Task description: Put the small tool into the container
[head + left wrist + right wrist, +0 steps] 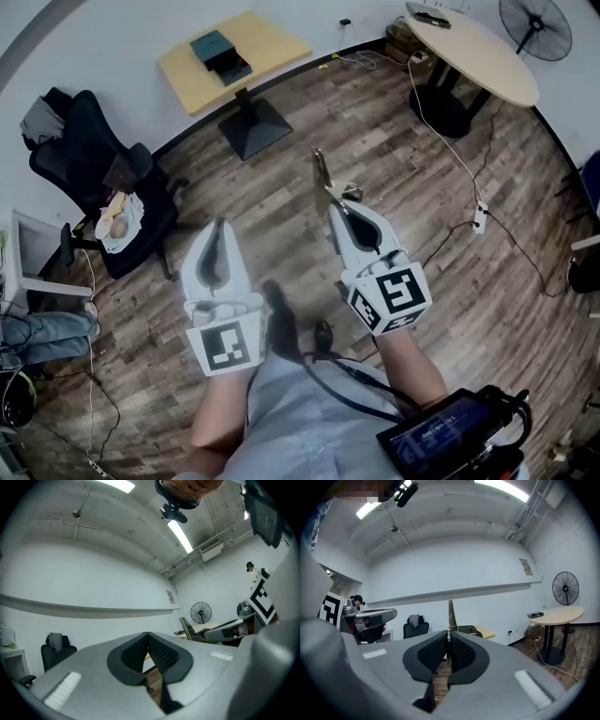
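Observation:
A thin, flat metal tool (321,172) sticks forward out of my right gripper (334,202), which is shut on its near end. In the right gripper view the tool (450,613) rises straight up from between the closed pads. My left gripper (221,225) hangs level beside it, shut with nothing between its pads (159,653). Both are held in the air above a wooden floor. A dark teal box (221,54), with a lower part slid out, sits on a square yellow table (272,42) far ahead. From the left gripper view the tool (186,629) shows at the right.
A black office chair (89,173) with things on its seat stands at the left. A round table (483,52) and a fan (535,27) are at the far right. Cables and a power strip (479,217) lie on the floor to the right.

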A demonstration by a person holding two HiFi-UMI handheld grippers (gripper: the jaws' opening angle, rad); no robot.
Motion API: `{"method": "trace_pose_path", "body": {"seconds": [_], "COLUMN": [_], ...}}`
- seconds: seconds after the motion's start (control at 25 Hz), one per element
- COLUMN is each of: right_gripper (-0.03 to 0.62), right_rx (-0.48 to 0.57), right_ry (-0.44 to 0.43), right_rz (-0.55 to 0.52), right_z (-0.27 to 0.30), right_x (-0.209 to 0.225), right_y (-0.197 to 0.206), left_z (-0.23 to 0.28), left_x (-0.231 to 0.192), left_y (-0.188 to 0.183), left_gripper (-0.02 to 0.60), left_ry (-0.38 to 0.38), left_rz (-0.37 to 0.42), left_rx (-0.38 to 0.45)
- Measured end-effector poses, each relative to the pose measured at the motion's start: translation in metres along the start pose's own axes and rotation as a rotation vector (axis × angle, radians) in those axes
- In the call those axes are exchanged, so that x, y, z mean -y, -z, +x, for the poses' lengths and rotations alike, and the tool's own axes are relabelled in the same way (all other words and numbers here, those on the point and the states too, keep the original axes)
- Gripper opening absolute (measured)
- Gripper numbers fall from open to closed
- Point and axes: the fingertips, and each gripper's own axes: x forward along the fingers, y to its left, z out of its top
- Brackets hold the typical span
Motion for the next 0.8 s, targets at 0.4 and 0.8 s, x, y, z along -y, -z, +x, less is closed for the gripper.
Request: {"method": "trace_pose_path", "body": {"seconds": [0.4,0.8], "right_gripper": [0.006,0.006], "right_rx": [-0.021,0.052], "right_ry": [-0.022,-0.005], "right_rz": [-0.031,-0.056], "right_z": [0.146,0.257], "right_x": [-0.007,-0.008], "right_y": [0.003,-0.043], "left_z": [0.106,0.201], "left_x": [-0.101,-0.169], "left_y": [0.04,0.021], "left_gripper": [0.011,0.011], "left_ry": [-0.038,0.012], "left_rz": [-0.048,-0.025], "left_rx": [0.021,0.108]}}
